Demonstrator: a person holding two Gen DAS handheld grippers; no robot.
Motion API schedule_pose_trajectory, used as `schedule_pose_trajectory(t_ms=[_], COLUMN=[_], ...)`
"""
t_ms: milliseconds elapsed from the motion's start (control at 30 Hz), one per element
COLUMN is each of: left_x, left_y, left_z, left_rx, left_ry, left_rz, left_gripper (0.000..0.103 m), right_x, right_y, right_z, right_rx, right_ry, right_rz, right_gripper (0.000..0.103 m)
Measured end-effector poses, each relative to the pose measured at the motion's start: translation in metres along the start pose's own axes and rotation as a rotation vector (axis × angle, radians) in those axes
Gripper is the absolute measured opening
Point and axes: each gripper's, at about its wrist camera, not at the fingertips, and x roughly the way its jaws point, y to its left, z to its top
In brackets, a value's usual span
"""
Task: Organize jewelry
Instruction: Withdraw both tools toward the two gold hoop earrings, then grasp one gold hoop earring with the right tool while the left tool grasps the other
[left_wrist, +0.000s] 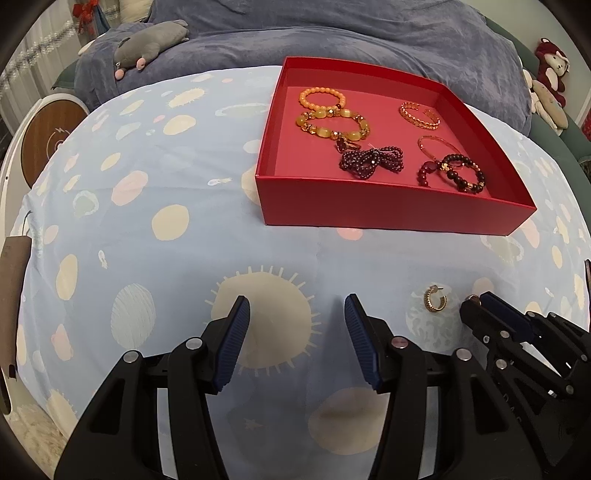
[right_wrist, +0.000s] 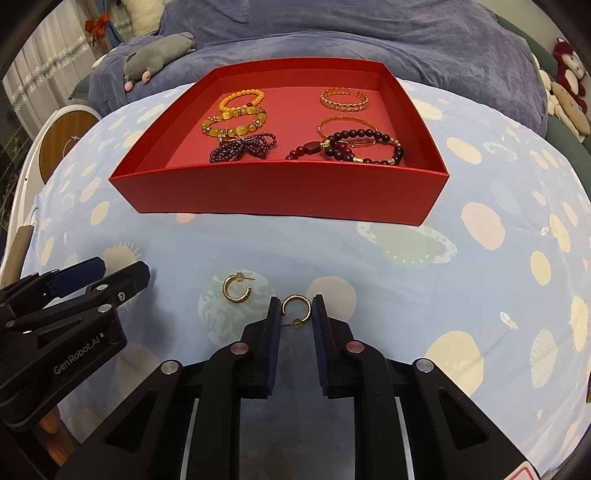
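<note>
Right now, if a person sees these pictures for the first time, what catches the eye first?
The red box at the middle of the patterned blue cloth, holding beaded bracelets. Nearer, two gold hoop earrings: one between the right claw pads, the other earring free on its left.

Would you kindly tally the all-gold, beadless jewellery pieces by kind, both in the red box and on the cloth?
Gold hoop earrings: 2
Gold chain-link cuff: 1
Thin gold bangle: 1
Total: 4
</note>
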Motion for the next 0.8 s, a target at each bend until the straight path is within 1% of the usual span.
schedule_pose_trajectory(t_ms=[100, 200, 433, 667, 800], left_x=[0.000, -0.002, -0.001, 0.012, 0.016], left_y=[-0.004, -0.009, -0.037, -0.060, -0.069], left_z=[0.000, 0.000, 0.001, 0.005, 0.007], left_rx=[0.007, 0.011, 0.043, 0.052, 0.083], left_ry=[-0.001, -0.001, 0.004, 0.020, 0.005], left_rz=[-0.005, -0.019, -0.066, -0.108, -0.098], left_gripper=[0.051, 0.051, 0.051, 0.051, 0.050], right_x=[-0.002, -0.008, -0.023, -0.024, -0.025], right_y=[-0.001, -0.007, -0.023, -0.040, -0.048], right_z=[-0.001, -0.002, 0.002, 0.002, 0.001], right_rx=[-0.001, 0.026, 0.074, 0.118, 0.136], right_ry=[0.001, -0.009, -0.028, -0.033, -0.033], right_rz=[-0.004, 0.004, 0.003, 0.001, -0.001], right_gripper=[0.016, 0.016, 0.016, 0.017, 0.017])
